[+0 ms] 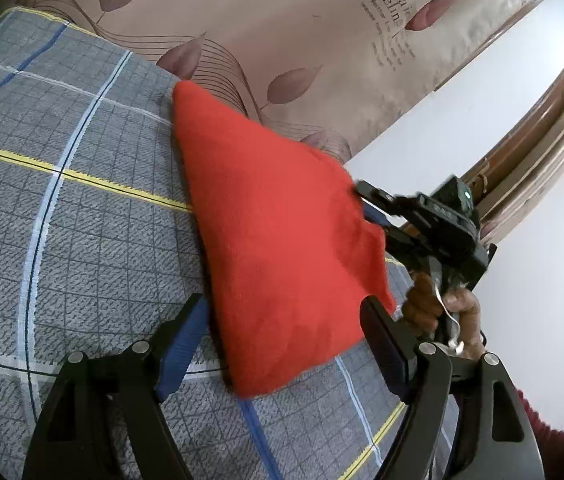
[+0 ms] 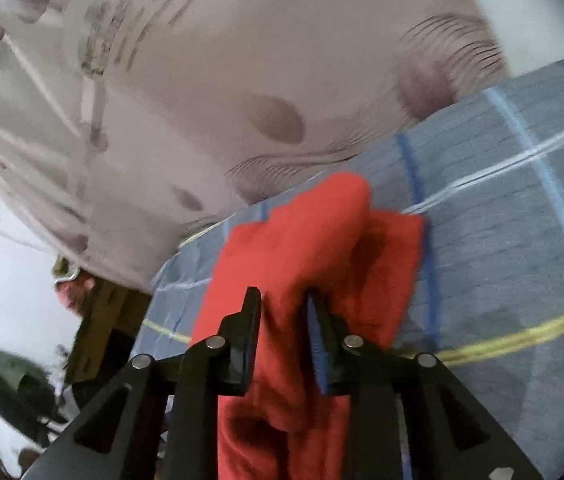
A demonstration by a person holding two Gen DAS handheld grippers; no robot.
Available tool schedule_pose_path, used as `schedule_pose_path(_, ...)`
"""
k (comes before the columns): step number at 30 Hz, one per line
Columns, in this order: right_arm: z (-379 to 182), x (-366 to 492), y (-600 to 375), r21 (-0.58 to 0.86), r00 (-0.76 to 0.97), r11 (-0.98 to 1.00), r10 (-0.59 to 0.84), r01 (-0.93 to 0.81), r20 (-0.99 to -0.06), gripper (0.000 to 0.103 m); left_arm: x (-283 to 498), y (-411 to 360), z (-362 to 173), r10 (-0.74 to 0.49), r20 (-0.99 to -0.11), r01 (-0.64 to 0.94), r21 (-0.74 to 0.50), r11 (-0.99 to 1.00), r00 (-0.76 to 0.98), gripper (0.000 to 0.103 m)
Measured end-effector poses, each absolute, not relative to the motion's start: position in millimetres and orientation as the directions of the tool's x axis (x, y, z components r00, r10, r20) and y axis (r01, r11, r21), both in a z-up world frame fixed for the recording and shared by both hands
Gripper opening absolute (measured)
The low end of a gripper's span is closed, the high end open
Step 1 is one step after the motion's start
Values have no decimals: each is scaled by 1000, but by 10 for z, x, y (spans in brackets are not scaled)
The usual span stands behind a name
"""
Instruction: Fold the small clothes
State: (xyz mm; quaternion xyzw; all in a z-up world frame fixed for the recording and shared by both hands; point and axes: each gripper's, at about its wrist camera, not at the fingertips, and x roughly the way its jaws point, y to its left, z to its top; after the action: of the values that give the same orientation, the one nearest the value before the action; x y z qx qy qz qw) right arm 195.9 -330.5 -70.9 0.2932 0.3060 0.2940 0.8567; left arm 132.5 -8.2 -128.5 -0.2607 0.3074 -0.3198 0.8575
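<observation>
A red cloth [image 1: 274, 216] lies partly on the grey checked bedspread [image 1: 66, 208], and its right side is pulled up off the bed. My right gripper [image 1: 364, 200] is shut on that raised edge. In the right wrist view the red cloth [image 2: 322, 240] is bunched between the fingers of the right gripper [image 2: 284, 314] and hangs down below them. My left gripper [image 1: 286, 324] is open wide low over the bedspread; the near end of the cloth sits between its fingers and neither pad presses on it. A hand [image 1: 446, 308] holds the right gripper's handle.
A beige fabric panel with a leaf print [image 1: 290, 20] runs along the far side of the bed. To the right are a white wall and a wooden door frame [image 1: 538, 132]. The bedspread [image 2: 514, 240] extends right of the cloth.
</observation>
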Motion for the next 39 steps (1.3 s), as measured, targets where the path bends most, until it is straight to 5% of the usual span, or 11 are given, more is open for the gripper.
schedule_pose_path(3, -711, 1585, -3315, 688, 629, 629, 709, -362, -318, 28, 1351, -90, -1282, -709, -362, 388, -643, 660, 606, 79)
schedule_pose_path(7, -762, 1235, -3095, 638, 568, 650, 731, -413, -377, 54, 1348, -98, -1280, -709, -365, 391, -639, 662, 603, 80)
schedule_pose_path(13, -952, 1300, -2731, 500, 548, 793, 605, -348, -578, 55, 1348, -95, -1279, -708, -366, 390, -639, 663, 604, 80)
schedule_pose_path(23, -883, 1507, -2833, 574, 608, 762, 616, -300, -501, 55, 1356, -98, -1285, -708, -368, 390, -638, 664, 603, 80)
schedule_pose_path(39, -912, 1846, -2749, 523, 623, 801, 574, -292, -532, 58, 1370, -94, -1298, -710, -369, 395, -635, 664, 599, 81)
